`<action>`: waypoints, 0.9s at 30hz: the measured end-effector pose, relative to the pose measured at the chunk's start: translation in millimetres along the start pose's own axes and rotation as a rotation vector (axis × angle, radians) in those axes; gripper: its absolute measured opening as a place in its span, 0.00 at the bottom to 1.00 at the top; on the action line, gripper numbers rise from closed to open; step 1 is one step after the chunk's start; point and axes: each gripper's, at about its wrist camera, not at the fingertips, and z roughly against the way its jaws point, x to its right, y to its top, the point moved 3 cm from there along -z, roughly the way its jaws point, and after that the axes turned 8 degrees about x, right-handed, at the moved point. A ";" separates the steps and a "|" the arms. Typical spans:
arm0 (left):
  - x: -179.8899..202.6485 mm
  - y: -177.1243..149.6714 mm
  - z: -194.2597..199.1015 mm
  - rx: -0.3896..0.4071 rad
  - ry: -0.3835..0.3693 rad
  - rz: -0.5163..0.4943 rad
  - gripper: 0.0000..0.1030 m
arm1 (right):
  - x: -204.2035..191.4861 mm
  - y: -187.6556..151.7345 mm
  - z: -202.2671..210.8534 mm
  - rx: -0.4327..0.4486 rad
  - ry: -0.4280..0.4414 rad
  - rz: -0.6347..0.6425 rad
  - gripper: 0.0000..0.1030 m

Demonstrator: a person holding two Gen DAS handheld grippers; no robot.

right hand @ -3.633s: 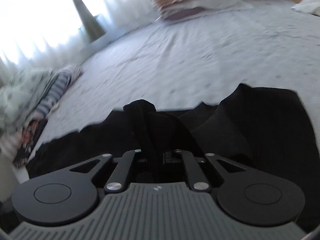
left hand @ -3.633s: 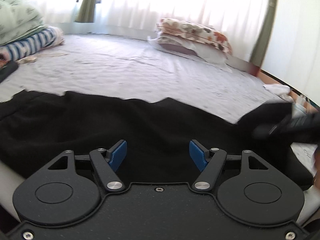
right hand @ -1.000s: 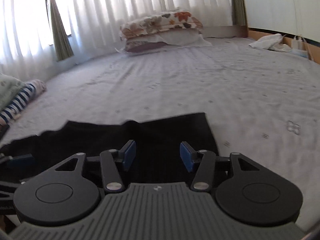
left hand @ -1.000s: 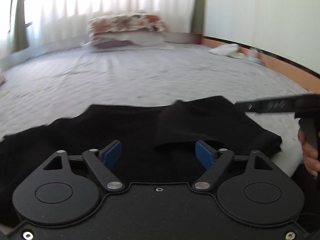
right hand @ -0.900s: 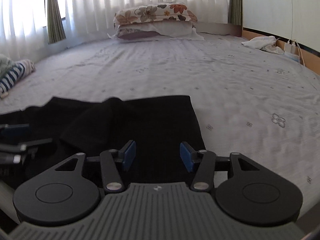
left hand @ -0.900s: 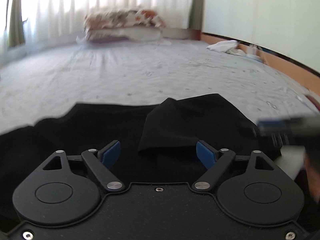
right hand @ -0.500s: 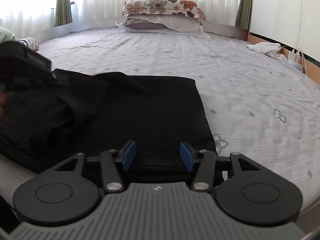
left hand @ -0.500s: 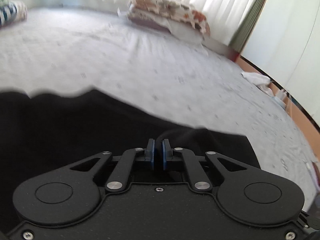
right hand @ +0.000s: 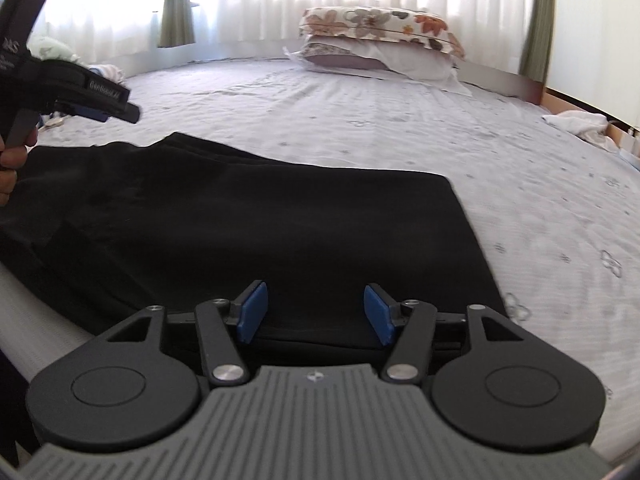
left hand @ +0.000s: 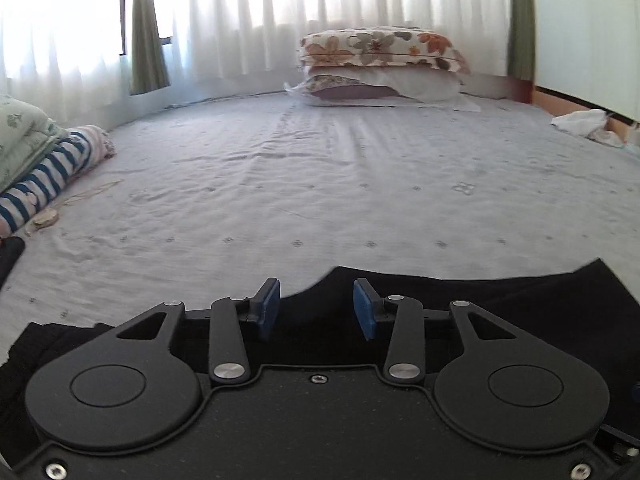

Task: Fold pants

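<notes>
Half a second ago the left gripper (left hand: 316, 306) had its blue pads pressed together low over the cloth; its jaws have just been opening and now stand partly spread with nothing between them, lifted off the black pants (right hand: 256, 224) and aimed across the bed. Seen from the left wrist, the pants' far edge runs just beyond and under the fingertips, the dark cloth stretching off to the right. The right gripper (right hand: 316, 312) has dropped closer to the pants, and its jaws have opened a little further; they stand spread, hovering at the near hem without pinching it. From the right wrist, the pants lie flat as a folded black panel near the front edge of the bed, their right edge straight and the left part rumpled into soft ridges. At the far left of that view a person's hand (right hand: 10, 168) holds the left gripper's handle above the rumpled end. Beyond the pants lies the pale flowered bedsheet (left hand: 360, 184), with a striped folded blanket (left hand: 44, 180) at its left edge, a crumpled white cloth (left hand: 584, 122) at its right edge, and stacked floral pillows (left hand: 380, 64) before white curtains (left hand: 248, 20).
</notes>
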 end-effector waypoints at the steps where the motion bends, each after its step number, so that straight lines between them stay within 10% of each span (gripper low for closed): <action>1: 5.1 -3.4 8.9 0.003 -0.048 -0.007 0.39 | -4.3 -0.7 -0.2 0.001 0.015 0.001 0.69; 6: 35.3 -31.0 43.6 -0.012 -0.164 -0.081 0.43 | -29.0 -1.4 -1.4 -0.002 0.097 -0.019 0.73; 15: 16.1 -57.8 45.5 -0.097 -0.078 -0.036 0.45 | -55.3 2.5 10.4 0.061 0.140 -0.017 0.72; 22: -10.8 -62.4 59.3 -0.086 0.000 -0.017 0.51 | 1.2 6.8 31.7 0.140 -0.081 -0.134 0.79; 27: -52.5 -64.8 78.1 -0.039 0.117 0.058 0.77 | 44.2 -2.5 37.6 0.130 -0.246 -0.205 0.86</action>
